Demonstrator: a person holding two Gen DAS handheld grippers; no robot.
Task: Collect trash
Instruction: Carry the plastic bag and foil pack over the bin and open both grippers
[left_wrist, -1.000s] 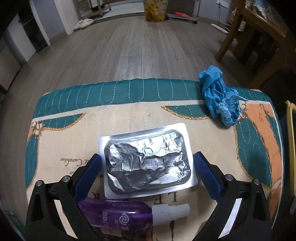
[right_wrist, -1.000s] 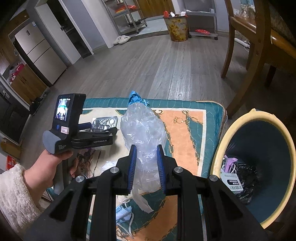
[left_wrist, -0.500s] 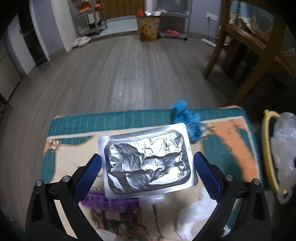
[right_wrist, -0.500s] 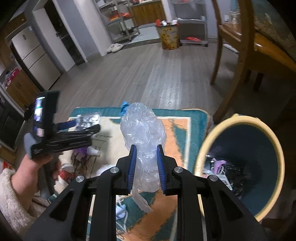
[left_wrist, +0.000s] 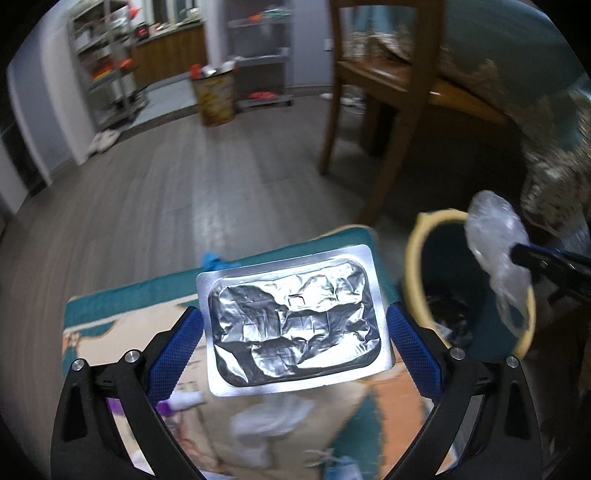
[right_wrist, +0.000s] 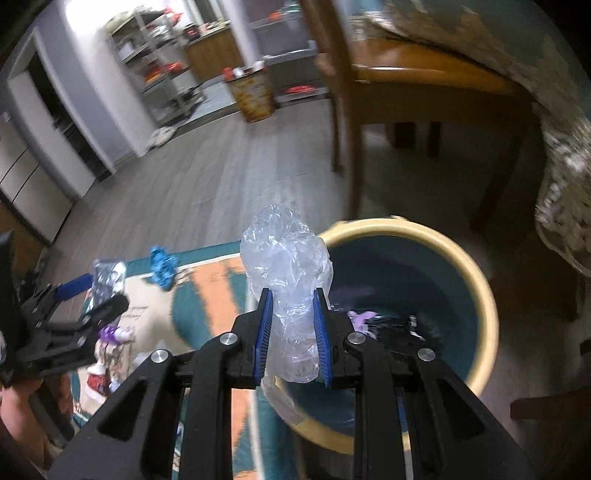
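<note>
Trash held over the bin in both grippers

Foil fills the middle of our left wrist view: a silver blister pack (left_wrist: 293, 320), crumpled on its face, sits between the blue pads of our left gripper (left_wrist: 294, 334). The jaws stand wide, each pad against a short edge of the pack, so we hold it by its ends. Below it lies the teal and orange patterned cloth (left_wrist: 122, 306) with a blue crumpled glove (left_wrist: 212, 260) near its far edge and some white scraps (left_wrist: 269, 421), blurred, closer to us. To the right stands the trash bin (left_wrist: 412, 266), yellow-rimmed with a dark teal inside and dark trash at the bottom. A clear plastic bag (left_wrist: 496, 236) hangs over the bin's far rim, pinched by our other tool.

From the right wrist view, our right gripper (right_wrist: 291, 326) has its jaws drawn close together on that clear plastic bag (right_wrist: 286, 266), which bulges above the pads and trails below them. The bag hangs at the near left rim of the trash bin (right_wrist: 484, 295); purple and black trash shows inside. At left, the left gripper (right_wrist: 79, 295) carries the blister pack (right_wrist: 107, 280) above the cloth (right_wrist: 207, 291), with the blue glove (right_wrist: 162, 267) just beyond it. A wooden chair (right_wrist: 373, 81) stands behind the bin.
</note>
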